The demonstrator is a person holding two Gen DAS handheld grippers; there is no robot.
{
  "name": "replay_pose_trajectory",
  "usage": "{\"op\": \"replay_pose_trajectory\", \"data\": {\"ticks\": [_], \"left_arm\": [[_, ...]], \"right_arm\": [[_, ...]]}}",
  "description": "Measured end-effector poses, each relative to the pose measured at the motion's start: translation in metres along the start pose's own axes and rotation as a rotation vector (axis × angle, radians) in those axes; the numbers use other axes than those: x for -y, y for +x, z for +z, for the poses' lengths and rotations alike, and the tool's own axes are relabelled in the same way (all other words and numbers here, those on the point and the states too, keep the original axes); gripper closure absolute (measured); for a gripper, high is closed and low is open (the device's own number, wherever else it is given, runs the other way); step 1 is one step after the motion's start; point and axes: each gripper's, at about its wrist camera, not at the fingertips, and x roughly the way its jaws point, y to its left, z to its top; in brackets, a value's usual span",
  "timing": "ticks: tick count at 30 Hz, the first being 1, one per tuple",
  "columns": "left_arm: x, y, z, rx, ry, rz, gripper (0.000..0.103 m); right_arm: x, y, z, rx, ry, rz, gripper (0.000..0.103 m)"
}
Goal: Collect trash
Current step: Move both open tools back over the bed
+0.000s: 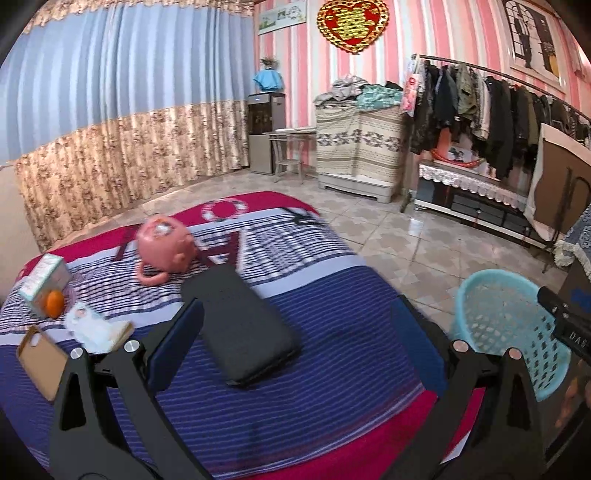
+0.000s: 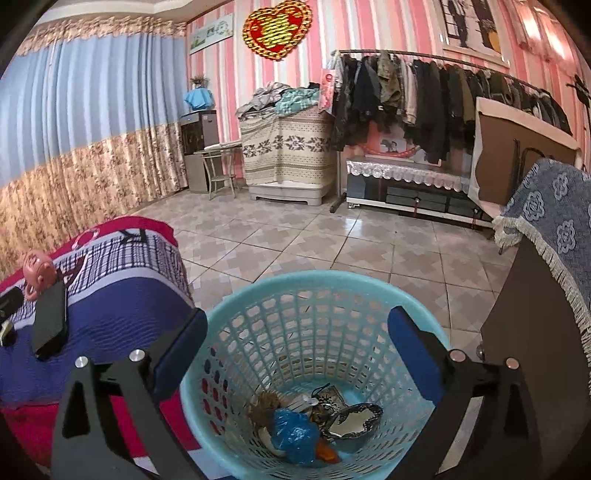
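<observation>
Right gripper, jaws wide and empty, above turquoise basket holding trash; left gripper likewise spread, empty, over bed.

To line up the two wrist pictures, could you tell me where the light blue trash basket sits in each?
Left wrist: light blue trash basket at right edge, on the floor beside the bed.
Right wrist: basket bottom centre, below the open right gripper.
Shared landmark: red heart wall ornament.
</observation>
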Motion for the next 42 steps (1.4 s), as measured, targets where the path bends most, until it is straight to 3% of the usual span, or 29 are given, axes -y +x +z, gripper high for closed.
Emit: {"op": "replay_pose_trajectory", "data": {"ticks": [13,21,31,36,42], "left_arm": [[-0.121,-0.028,-0.027,-0.051,-0.037,0.107,0.006],[-0.217,-0.049,-0.036,-0.046,-0.133,0.247,0.006],[-0.328,-0.063,-0.063,-0.09,-0.265,0.422,0.006],[-0.36,-0.063,-0.078,-0.118,-0.289,0.485,0.006],[-0.384,-0.064,-0.09,-0.139,-0.308,0.509,0.006]], "right_arm": [[-0.057,-0.024,-0.019,-0.024,-0.082,0.133,0.007],[-0.119,-0.031,-0.014,-0.023,-0.129,0.241,0.007],[-0.271,-0.03,-0.014,-0.077,-0.335,0.502,0.007],[-0.338,-0.028,-0.03,-0.126,-0.443,0.606,0.007],[-0.392,-0.023,-0.052,-0.198,-0.582,0.69,0.007]]}}
